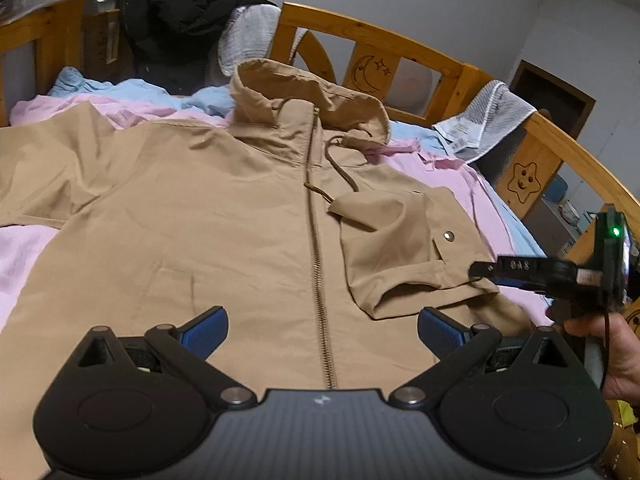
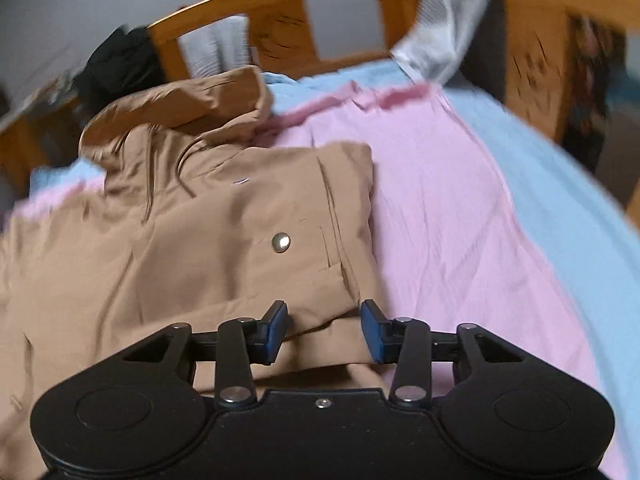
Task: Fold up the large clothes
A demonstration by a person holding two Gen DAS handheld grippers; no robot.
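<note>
Left wrist view shows one tan jacket spread front-up across the middle of the frame, with one zipper running down its centre and its hood bunched toward the top. One sleeve is folded in over the chest at centre right, with one metal snap showing on it. My left gripper sits at the bottom of the frame with its jaws spread wide and nothing between them, hovering above the lower front of the jacket. My right gripper enters from the right edge, its tip at the folded sleeve's edge, with my hand below it.

From the right wrist, my right gripper is released, jaws apart over the sleeve fabric, the pads not pressing it. The jacket fills the left half; the pink sheet and a blue one lie to the right. One wooden bed rail curves along the top, with a dark garment at its upper left.
</note>
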